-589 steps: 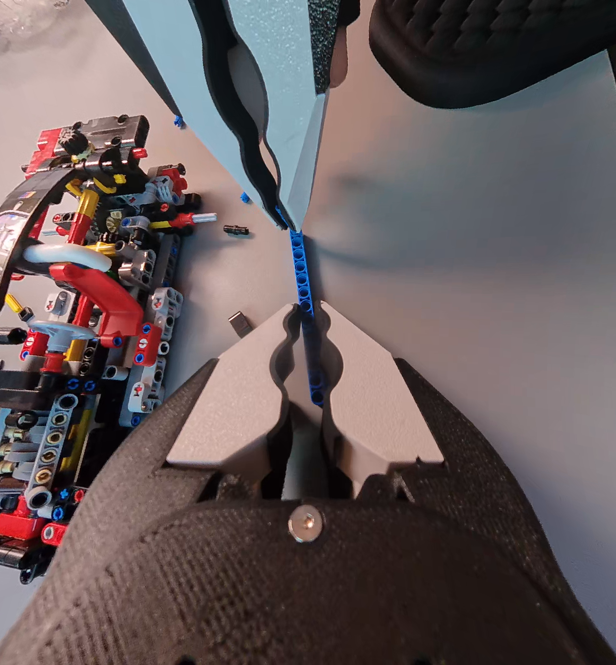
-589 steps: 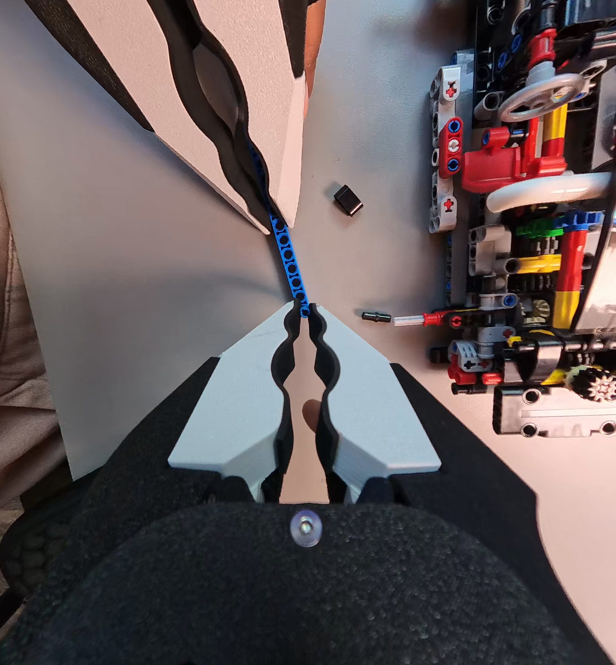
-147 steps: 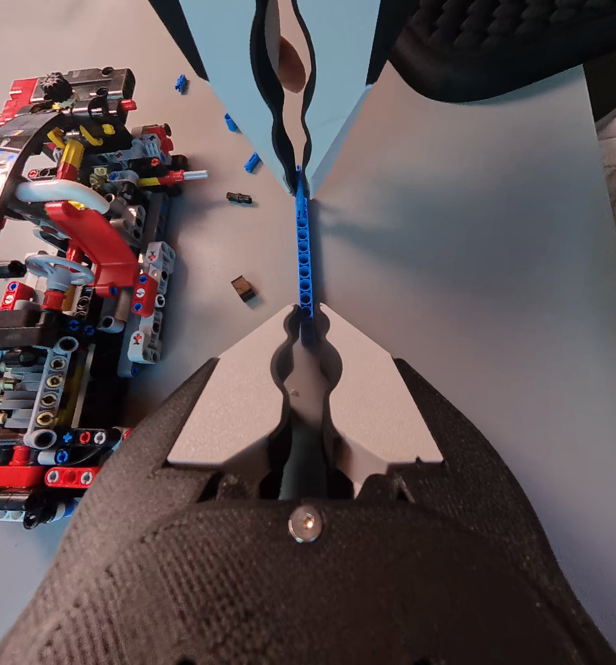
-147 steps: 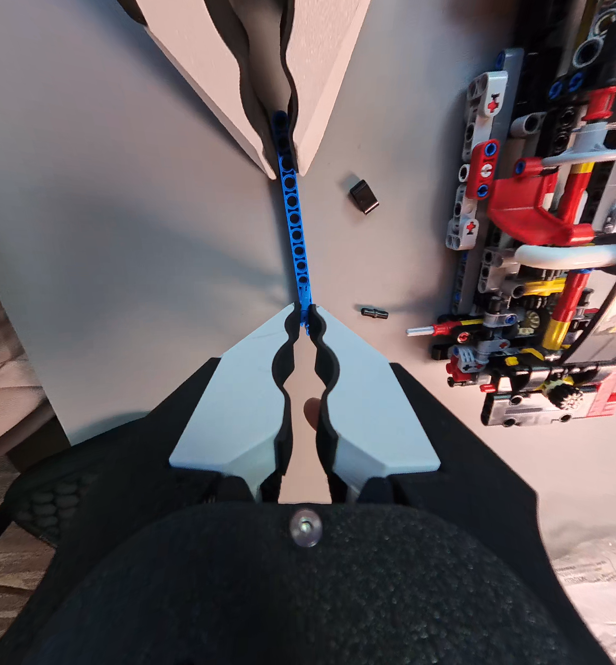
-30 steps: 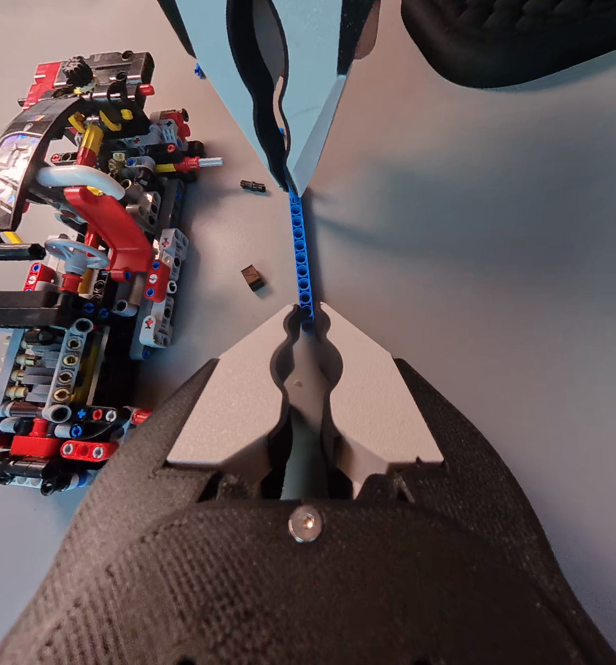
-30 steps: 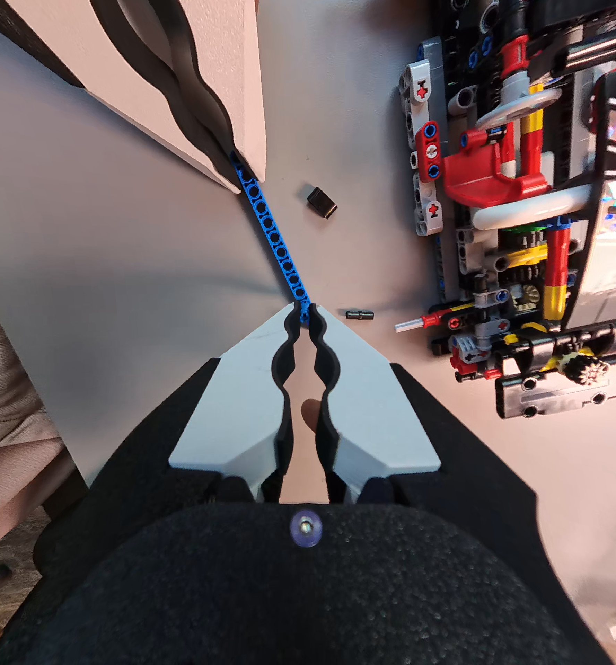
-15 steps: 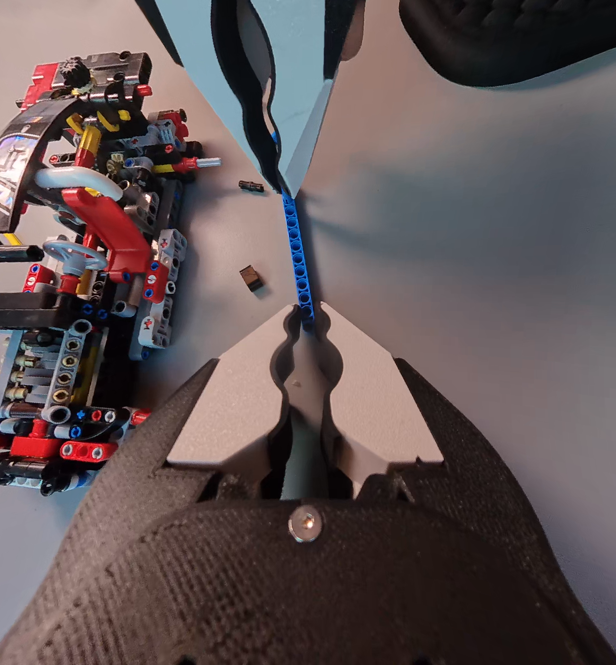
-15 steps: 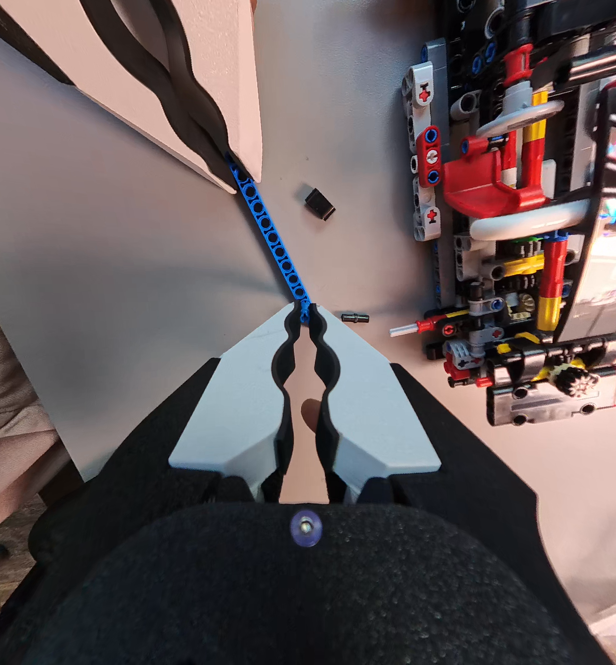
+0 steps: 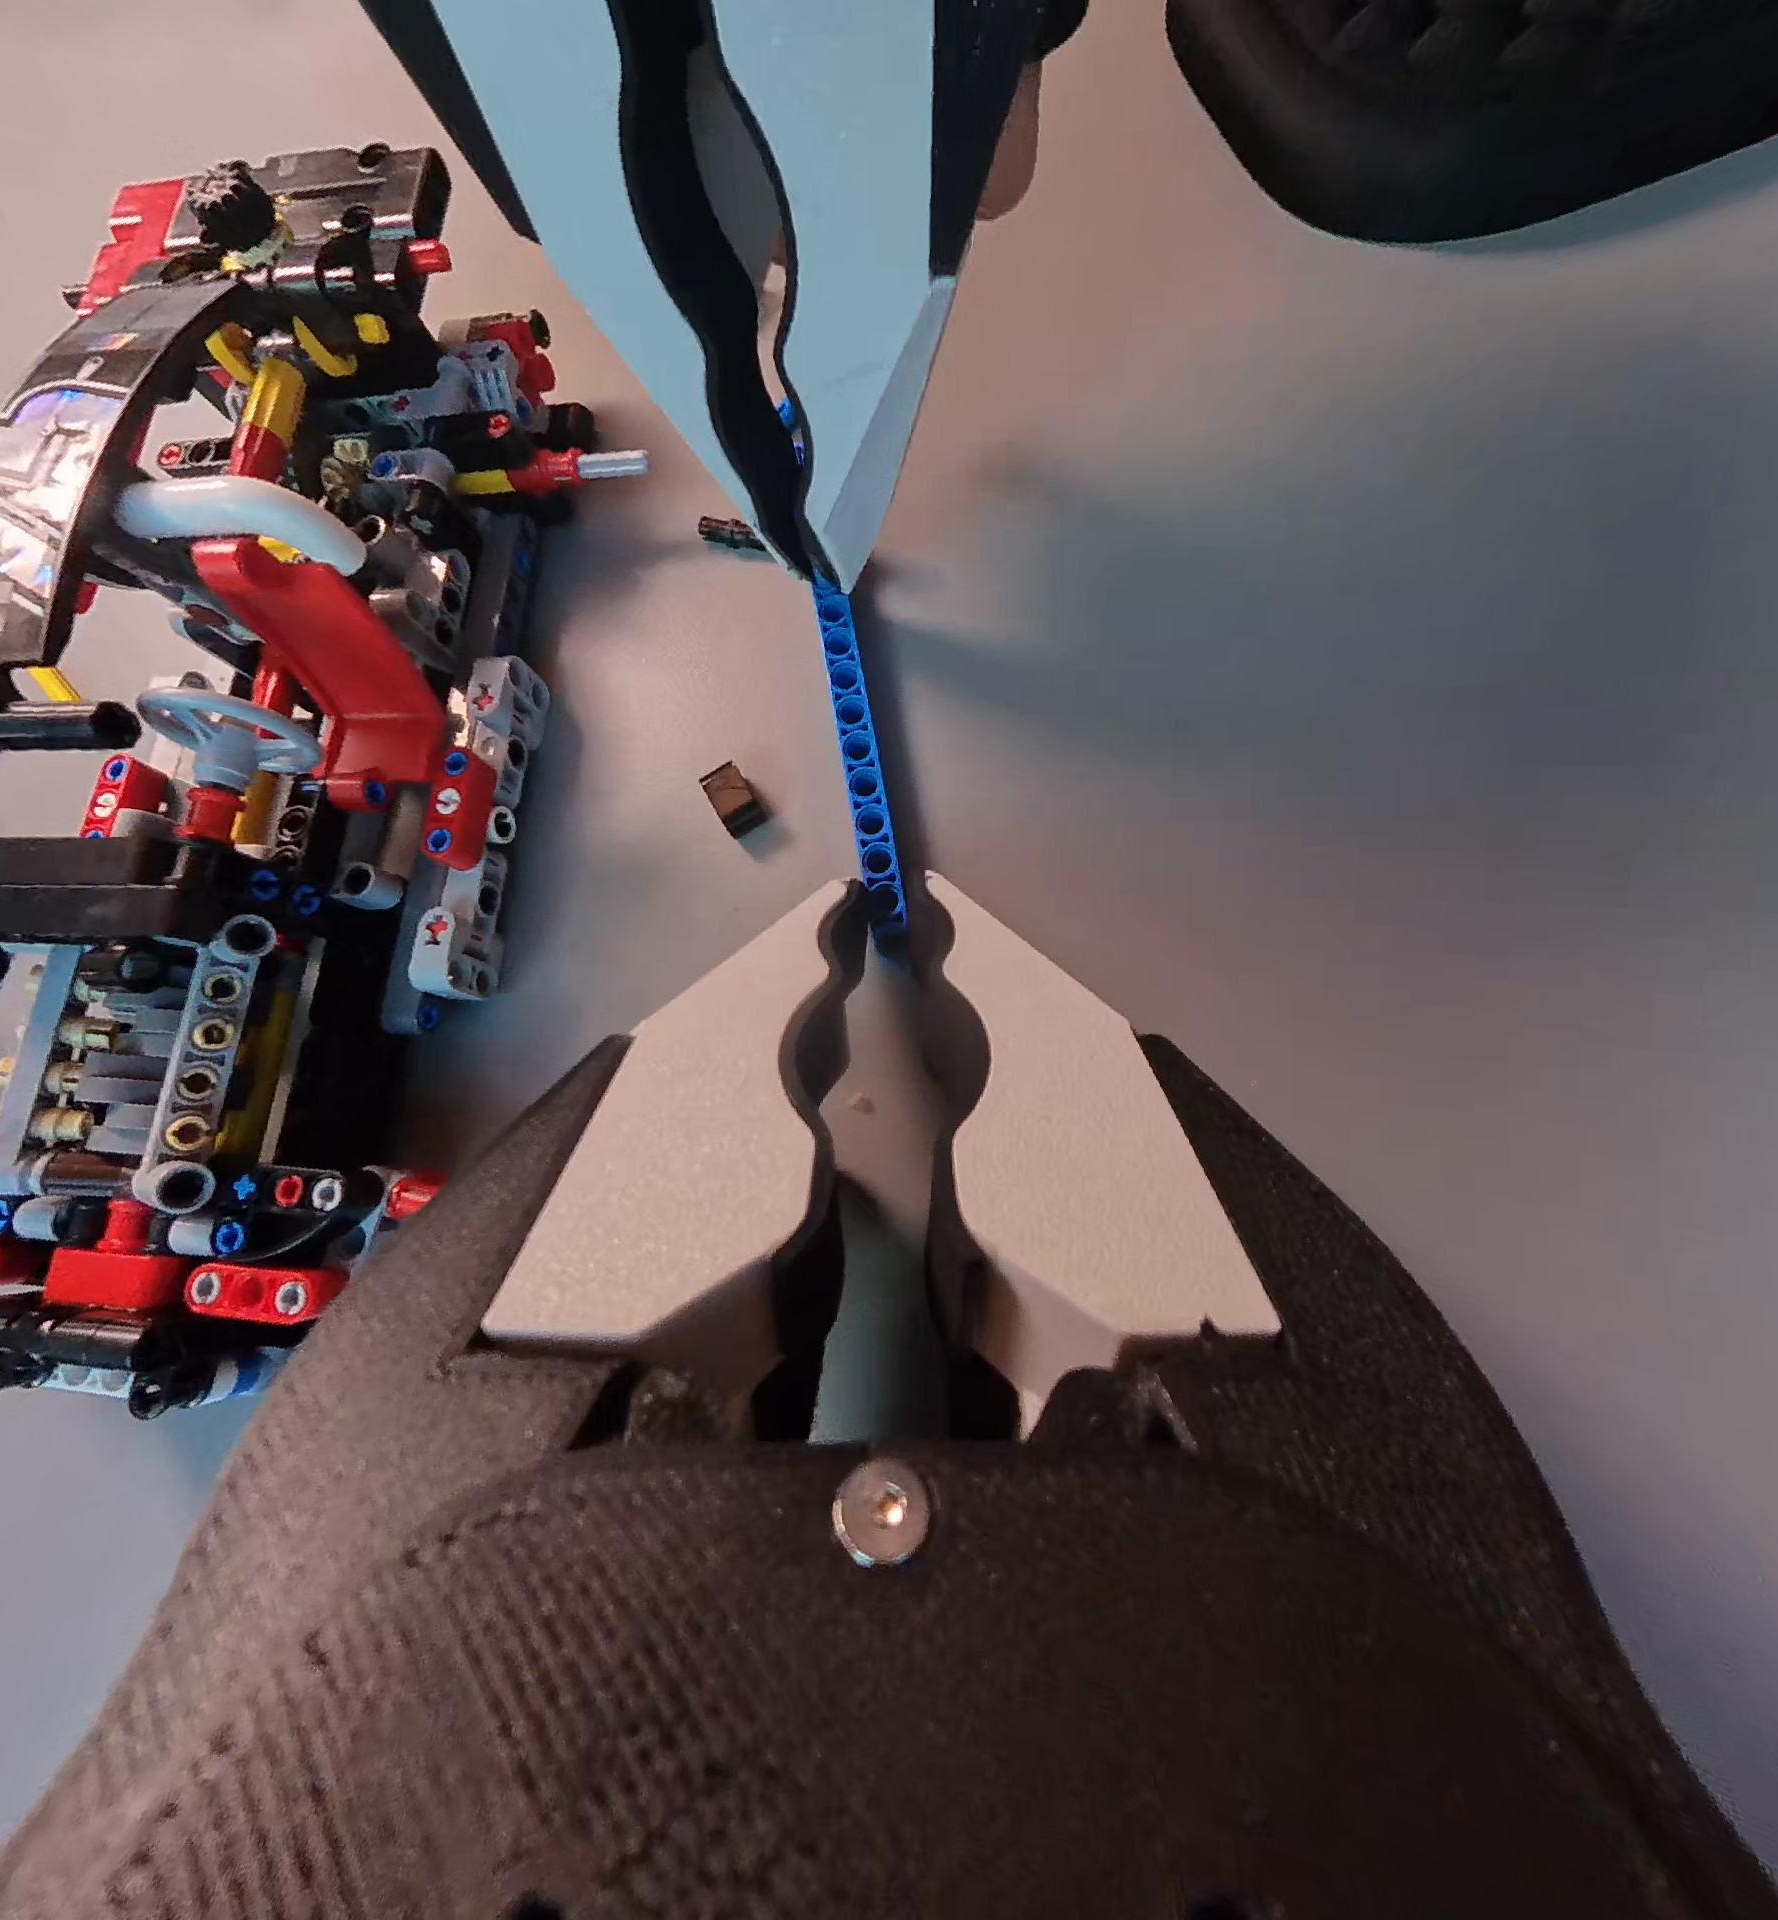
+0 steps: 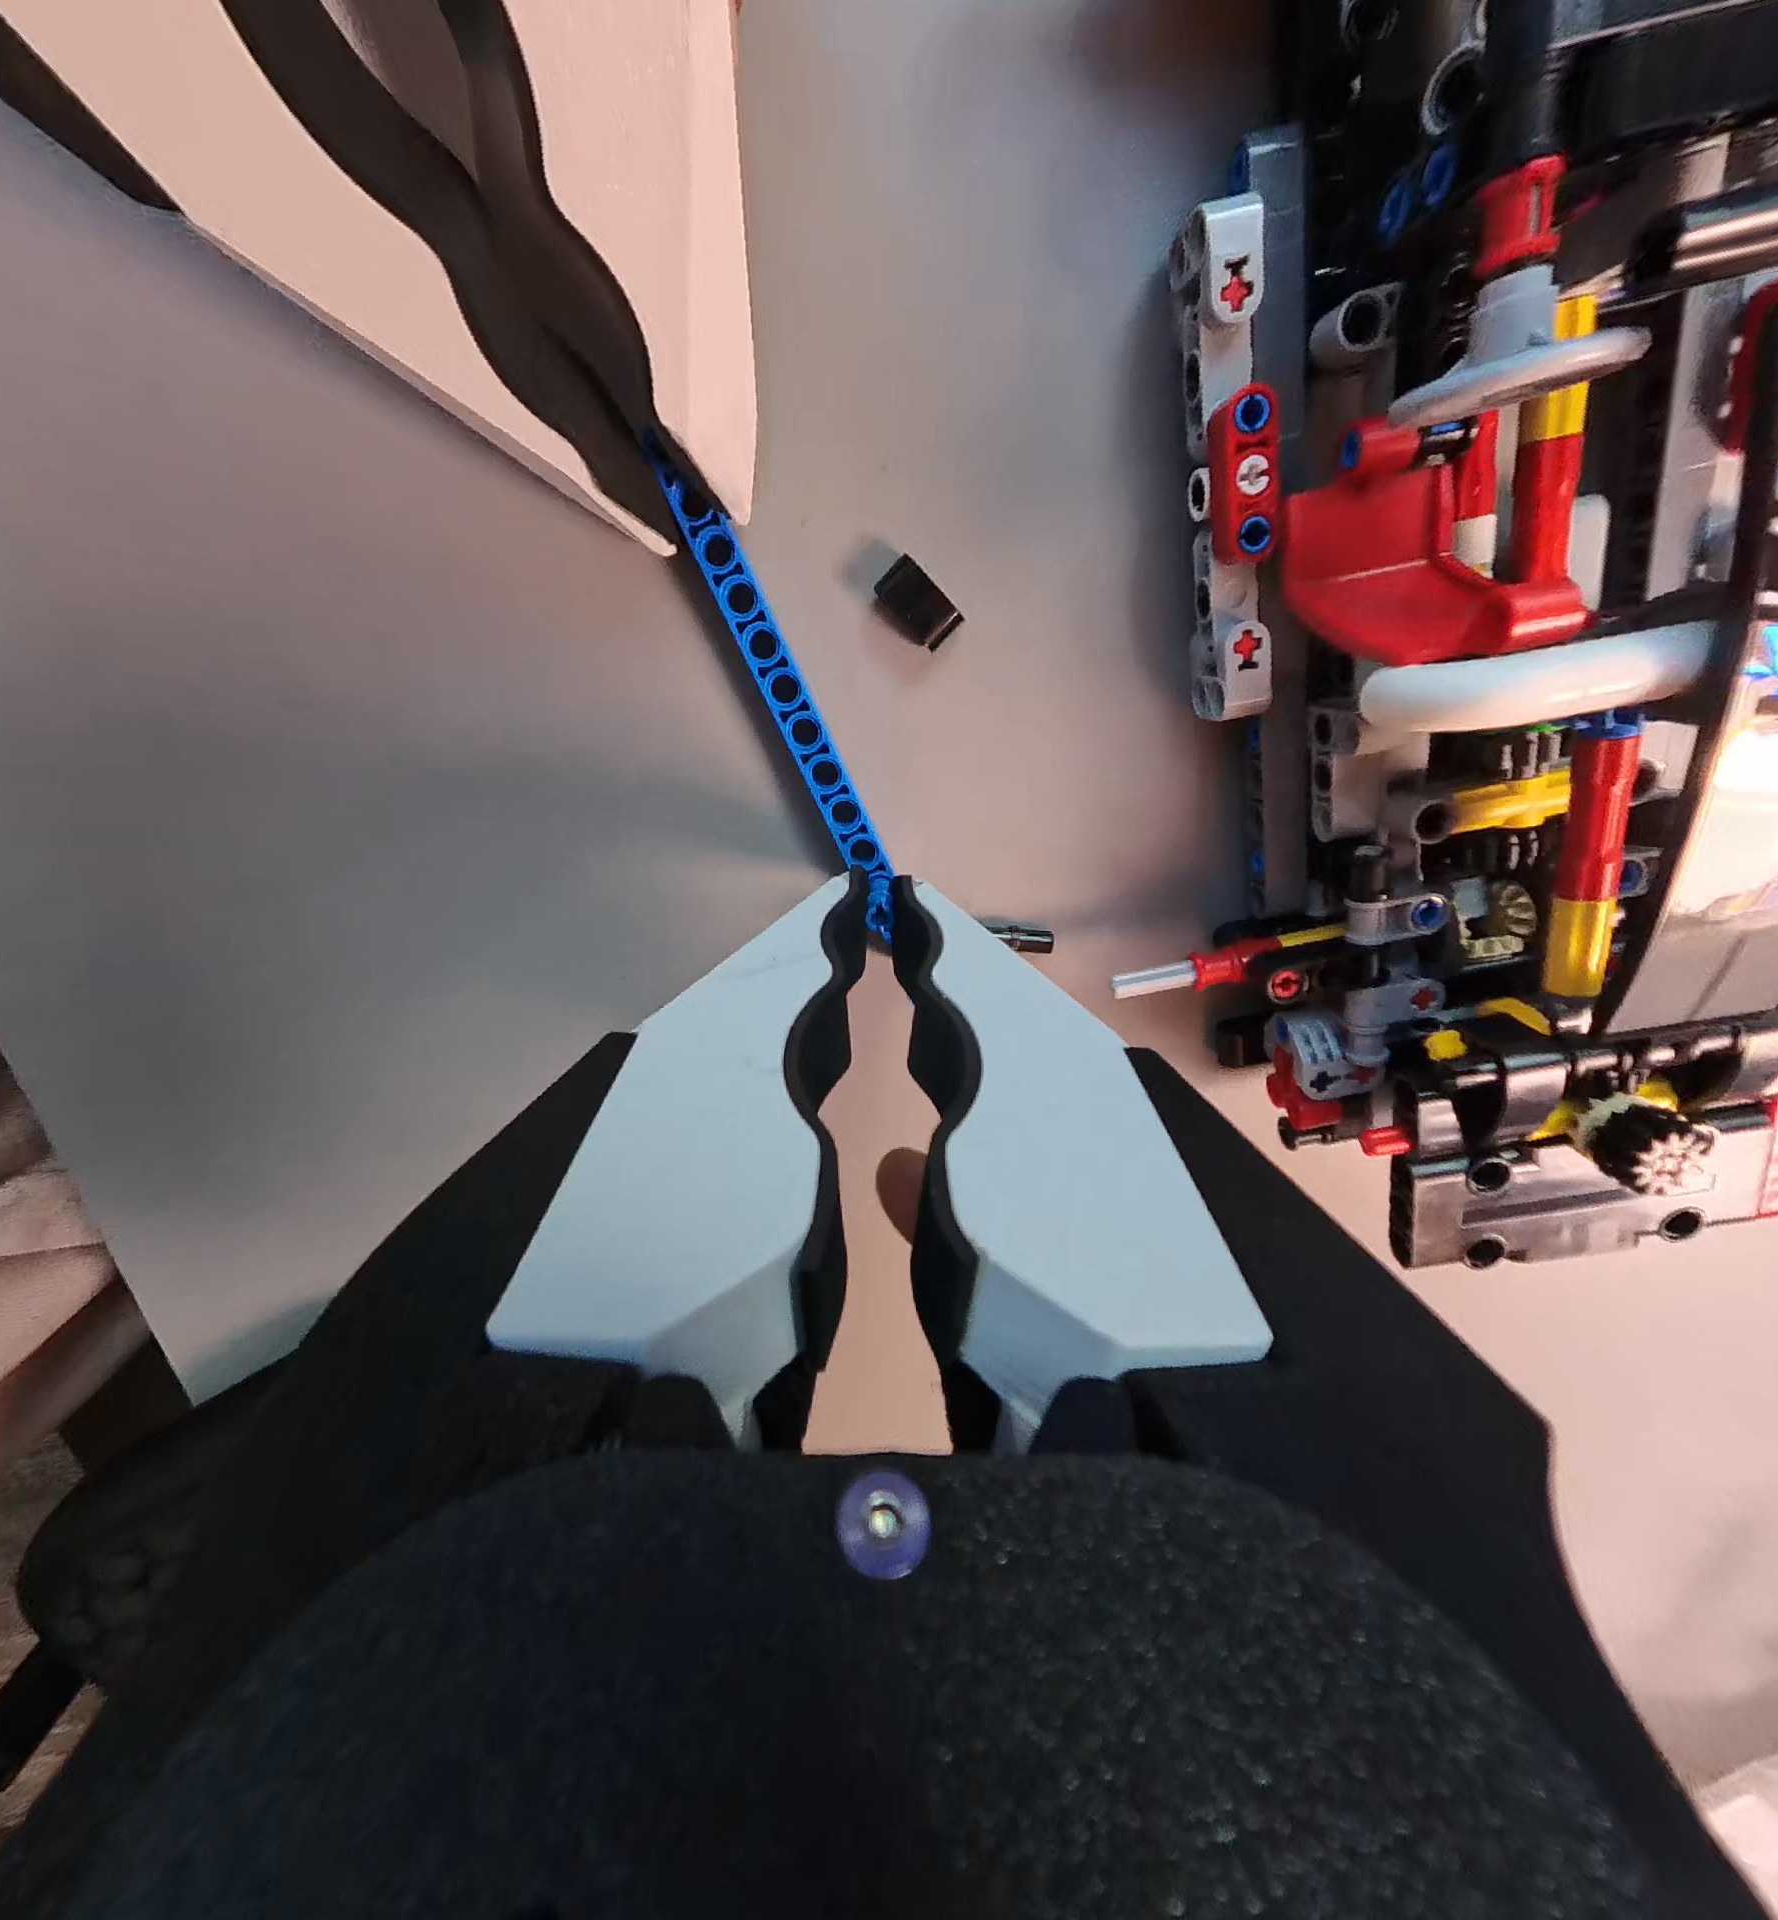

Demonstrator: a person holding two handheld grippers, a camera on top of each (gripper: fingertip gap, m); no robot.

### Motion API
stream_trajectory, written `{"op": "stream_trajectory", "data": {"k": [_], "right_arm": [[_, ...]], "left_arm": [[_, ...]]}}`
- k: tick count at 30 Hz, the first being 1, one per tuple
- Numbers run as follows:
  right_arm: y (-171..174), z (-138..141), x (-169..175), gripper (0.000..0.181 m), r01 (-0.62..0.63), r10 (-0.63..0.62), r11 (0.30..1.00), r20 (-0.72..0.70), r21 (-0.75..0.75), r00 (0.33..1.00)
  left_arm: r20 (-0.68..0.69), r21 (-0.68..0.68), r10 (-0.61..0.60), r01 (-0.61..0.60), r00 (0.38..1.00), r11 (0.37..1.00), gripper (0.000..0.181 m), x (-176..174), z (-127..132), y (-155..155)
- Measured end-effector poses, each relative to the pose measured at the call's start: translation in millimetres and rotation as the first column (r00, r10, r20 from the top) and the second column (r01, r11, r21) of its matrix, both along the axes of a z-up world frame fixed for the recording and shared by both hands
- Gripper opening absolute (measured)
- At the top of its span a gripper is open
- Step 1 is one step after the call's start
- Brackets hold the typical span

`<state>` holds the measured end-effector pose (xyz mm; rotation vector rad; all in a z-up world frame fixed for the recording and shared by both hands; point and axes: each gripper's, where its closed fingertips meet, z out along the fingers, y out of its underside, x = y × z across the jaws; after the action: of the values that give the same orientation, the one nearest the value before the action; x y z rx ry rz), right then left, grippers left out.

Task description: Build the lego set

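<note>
A long blue Technic beam with a row of holes spans between my two grippers above the grey table. My left gripper is shut on its near end. My right gripper is shut on the other end of the beam. Each gripper shows at the top of the other's view, clamped on the beam's far end. The part-built Lego vehicle, black, red, grey and yellow, lies left of the beam in the left wrist view and right of it in the right wrist view.
A small black piece lies on the table between the beam and the vehicle; it also shows in the right wrist view. A short black pin lies near the right gripper's tip. The table's edge runs along the left of the right wrist view. The gap from one gripper's tips to the other's is roughly 7 centimetres.
Both grippers stay shut on the blue beam. The pair has shifted and tilted slightly over the last second, so the beam's angle and the vehicle's place in view have changed a little.
</note>
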<state>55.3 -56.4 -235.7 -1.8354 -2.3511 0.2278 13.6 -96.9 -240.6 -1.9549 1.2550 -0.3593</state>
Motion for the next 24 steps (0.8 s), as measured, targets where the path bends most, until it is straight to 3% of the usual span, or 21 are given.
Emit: {"op": "stream_trajectory", "data": {"k": [8, 14, 18, 24], "right_arm": [[-1, -1, 0, 0.003, -0.036, 0.037, 0.999, 0.027, -0.036, 0.999], [-8, 12, 3, 0.031, -0.152, 0.151, 0.988, -0.015, -0.034, 0.988], [-8, 20, 7, 0.020, -0.201, 0.202, 0.979, -0.043, 0.031, 0.978], [-9, 12, 6, 0.007, -0.181, 0.183, 0.983, -0.053, 0.028, 0.982]], "left_arm": [[0.011, -0.015, 0.000, 0.000, 1.000, 1.000, 0.006, -1, 0, 0], [0.013, -0.019, -0.004, 0.004, 1.000, 1.000, 0.005, 0, 0, -1], [0.013, -0.020, -0.005, 0.005, 1.000, 1.000, 0.005, 0, 0, -1], [0.009, -0.015, -0.006, 0.006, 1.000, 1.000, 0.005, 0, 0, -1]]}}
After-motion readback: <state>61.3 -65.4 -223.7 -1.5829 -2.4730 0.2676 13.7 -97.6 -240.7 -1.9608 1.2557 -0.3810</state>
